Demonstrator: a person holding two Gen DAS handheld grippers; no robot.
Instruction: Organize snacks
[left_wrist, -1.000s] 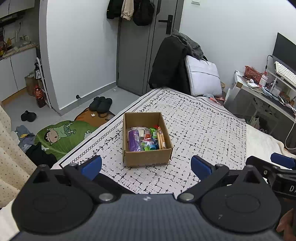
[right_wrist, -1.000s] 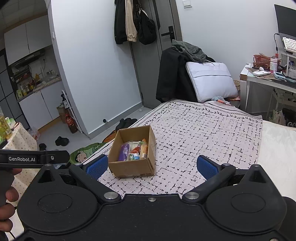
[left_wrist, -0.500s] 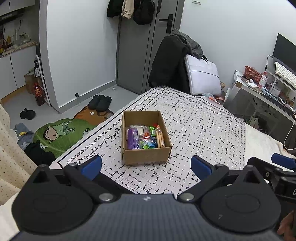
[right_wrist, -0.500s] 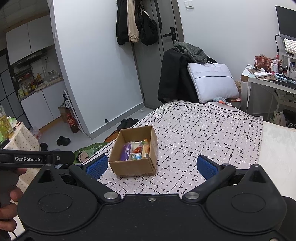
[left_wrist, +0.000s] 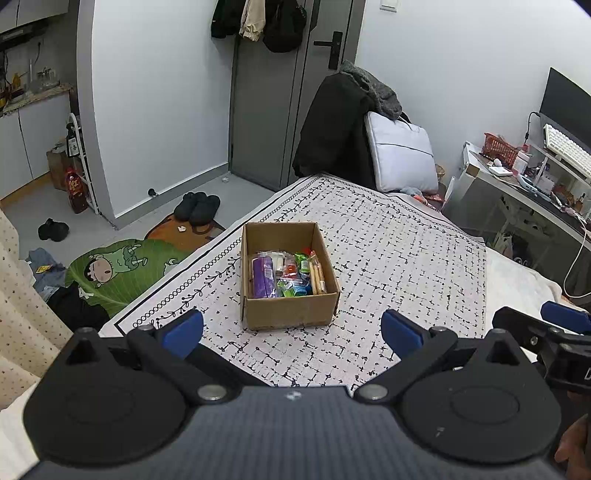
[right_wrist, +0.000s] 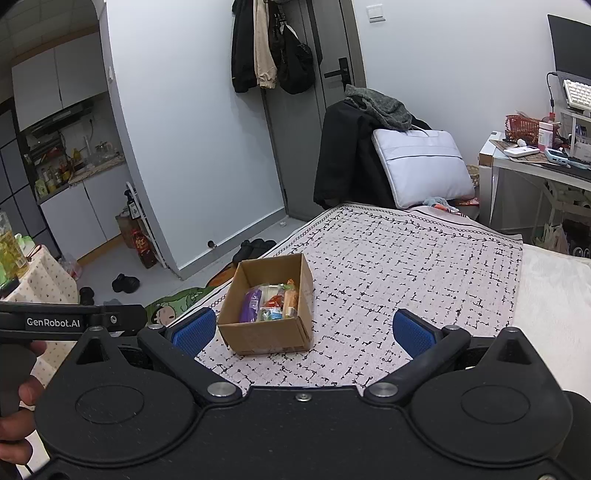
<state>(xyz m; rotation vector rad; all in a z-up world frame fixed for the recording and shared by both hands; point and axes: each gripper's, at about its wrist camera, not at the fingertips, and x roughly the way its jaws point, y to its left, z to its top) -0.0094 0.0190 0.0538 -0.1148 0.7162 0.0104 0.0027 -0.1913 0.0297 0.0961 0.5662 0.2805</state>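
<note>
Both claws, left (left_wrist: 291, 328) and right (right_wrist: 302, 328), spread wide, empty. Brown cardboard snack box (left_wrist: 288, 275) near bed's left edge; careless push may topple it.

Black slippers (left_wrist: 197, 208) (by door (left_wrist: 280, 96)); grey cushion (left_wrist: 400, 153), green cartoon mat (left_wrist: 122, 273)

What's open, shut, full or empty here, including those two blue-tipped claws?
Left gripper: open, holding nothing.
Right gripper: open, holding nothing.
Cardboard box: open-topped, upright on the patterned cloth.
Snacks: packed inside the box, in its near half.
Door: shut.
</note>
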